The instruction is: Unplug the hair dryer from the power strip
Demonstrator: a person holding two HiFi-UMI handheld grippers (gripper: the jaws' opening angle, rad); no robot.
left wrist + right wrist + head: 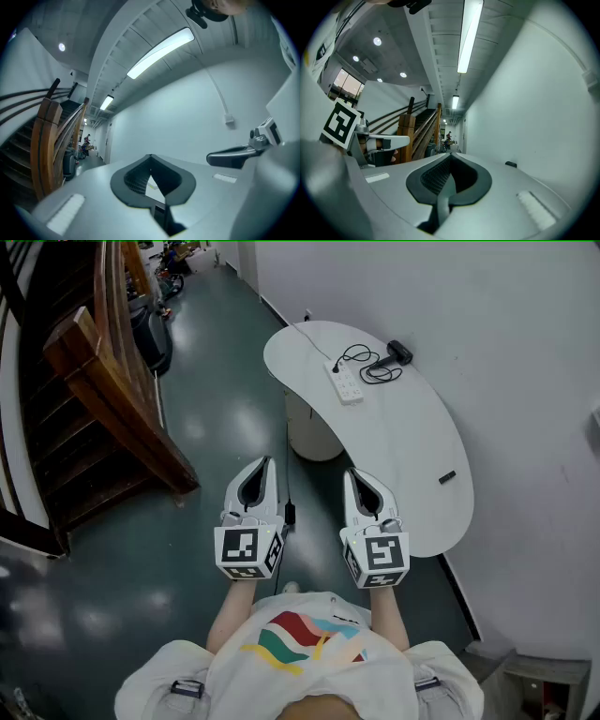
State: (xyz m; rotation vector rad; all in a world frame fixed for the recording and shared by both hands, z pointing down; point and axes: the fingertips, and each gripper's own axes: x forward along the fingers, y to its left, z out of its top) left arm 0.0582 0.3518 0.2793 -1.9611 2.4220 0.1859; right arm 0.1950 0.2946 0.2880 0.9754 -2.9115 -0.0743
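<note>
Well, only the head view shows the hair dryer (398, 352). It is black and lies at the far end of a white table (403, 451), by the wall. Its cord (375, 371) curls just beside a white power strip (345, 381), and the plug looks to be in the strip. A small black thing (447, 477) lies on the table nearer to the person.

The left gripper (267, 463) and the right gripper (354, 474) are held level, side by side, well apart from the dryer. The right one reaches over the near end of the table; the left one is over the floor.

Each gripper view shows its own two fingers pressed together with nothing pinched. The gripper views also show a long ceiling lamp (159, 51) and the other gripper off to the side. Both the head view and the gripper views show the wooden stairs (103, 418).
</note>
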